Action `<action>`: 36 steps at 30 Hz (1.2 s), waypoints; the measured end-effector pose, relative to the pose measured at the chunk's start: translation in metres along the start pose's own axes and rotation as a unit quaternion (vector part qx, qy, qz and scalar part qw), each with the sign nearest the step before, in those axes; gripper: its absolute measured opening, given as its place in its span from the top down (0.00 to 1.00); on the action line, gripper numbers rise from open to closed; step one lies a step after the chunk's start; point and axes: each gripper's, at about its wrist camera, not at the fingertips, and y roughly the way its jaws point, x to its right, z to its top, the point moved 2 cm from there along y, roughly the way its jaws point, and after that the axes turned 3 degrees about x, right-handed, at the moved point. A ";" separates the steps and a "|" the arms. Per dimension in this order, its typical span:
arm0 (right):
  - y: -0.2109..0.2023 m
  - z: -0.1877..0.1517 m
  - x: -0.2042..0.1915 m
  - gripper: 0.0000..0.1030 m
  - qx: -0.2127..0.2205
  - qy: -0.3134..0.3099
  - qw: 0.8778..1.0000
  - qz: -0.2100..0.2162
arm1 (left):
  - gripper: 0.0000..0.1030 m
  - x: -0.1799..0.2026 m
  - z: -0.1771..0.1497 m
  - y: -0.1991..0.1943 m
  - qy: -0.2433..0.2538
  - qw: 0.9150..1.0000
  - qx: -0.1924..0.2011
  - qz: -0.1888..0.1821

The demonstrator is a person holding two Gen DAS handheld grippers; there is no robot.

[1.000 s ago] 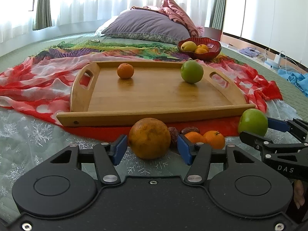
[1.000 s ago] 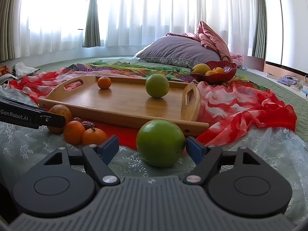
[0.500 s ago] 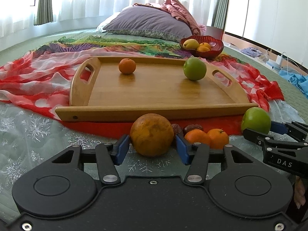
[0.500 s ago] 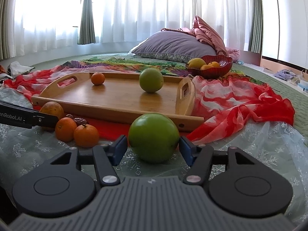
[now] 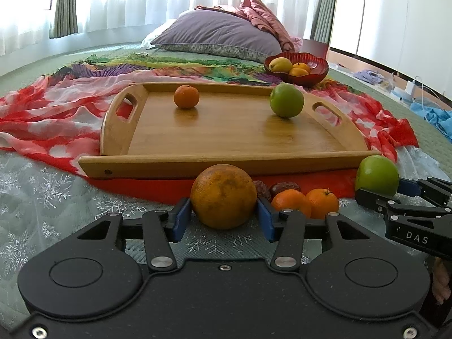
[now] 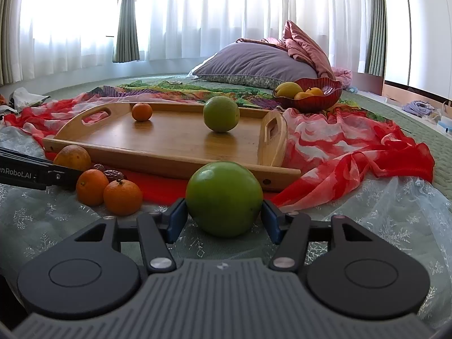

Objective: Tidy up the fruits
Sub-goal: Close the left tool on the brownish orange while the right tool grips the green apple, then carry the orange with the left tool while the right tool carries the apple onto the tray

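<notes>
Where fruit crowds, half-hidden dates (image 5: 284, 188)

Clearly a home bedroom. Wide bed (image 5: 42, 226) spread with a green quilt, a purple pillow (image 5: 220, 35) and crumpled pink blanket (image 5: 265, 19) at its far edge. Sheer curtains (image 6: 226, 14) and green drapes (image 6: 127, 19) over bright windows behind. White wardrobe doors (image 5: 395, 14) off the right edge, clothes (image 5: 435, 115) dropped nearby.
</notes>
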 end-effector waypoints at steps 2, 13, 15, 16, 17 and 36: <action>0.000 0.001 0.000 0.42 0.001 0.000 1.000 0.001 | 0.54 0.002 0.000 -0.002 0.005 1.000 0.006 0.005; -0.010 0.006 -0.001 0.43 0.025 0.024 0.999 0.010 | 0.55 0.004 0.020 -0.016 0.018 0.999 0.048 0.016; -0.012 0.011 -0.002 0.43 0.032 0.027 0.999 0.014 | 0.55 0.004 0.026 -0.016 0.020 0.998 0.053 0.017; -0.012 0.014 -0.003 0.43 0.037 0.028 0.999 0.015 | 0.55 0.004 0.028 -0.015 0.021 0.998 0.055 0.019; -0.012 0.017 -0.003 0.43 0.040 0.027 0.999 0.016 | 0.55 0.004 0.031 -0.014 0.020 0.998 0.056 0.021; 0.063 0.072 -0.001 0.43 0.006 0.071 0.997 0.006 | 0.55 -0.018 0.079 0.048 0.004 0.998 0.037 0.048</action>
